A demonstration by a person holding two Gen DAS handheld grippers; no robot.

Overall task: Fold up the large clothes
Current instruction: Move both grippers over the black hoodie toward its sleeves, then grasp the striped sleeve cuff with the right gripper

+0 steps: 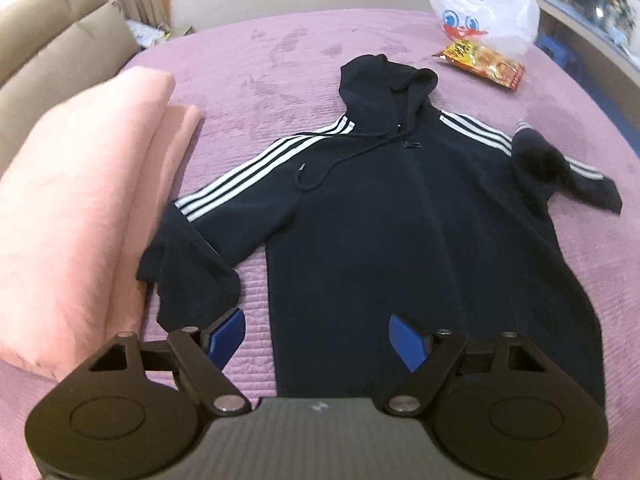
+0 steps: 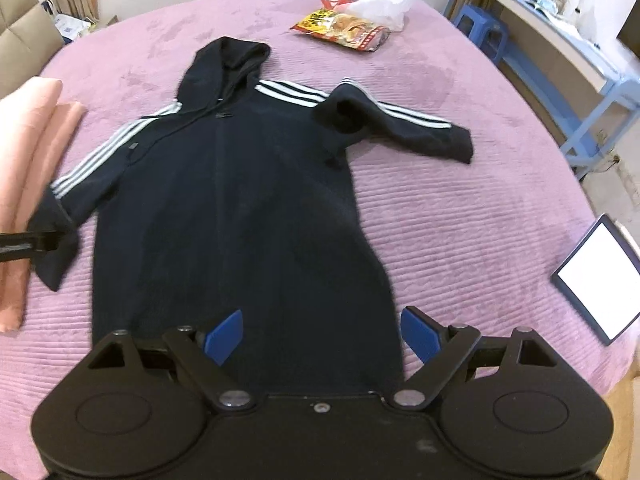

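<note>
I see the black hooded sweatshirt with white sleeve stripes [image 1: 400,208] lying flat and unfolded on the purple bed [image 1: 248,68], both sleeves unfolded, my left tool [image 1: 318,340] and right tool [image 2: 322,338] spread and empty.

On my feed a purple bedspread [image 2: 460,208] covers the bed. A folded pink blanket [image 1: 80,208] lies along its left side. At the far edge a white plastic bag [image 1: 484,12] with a cartoon face touches a snack packet [image 1: 480,65]. A tablet [image 2: 596,276] with a white screen rests at the right edge, beside a blue stool [image 2: 480,26].
</note>
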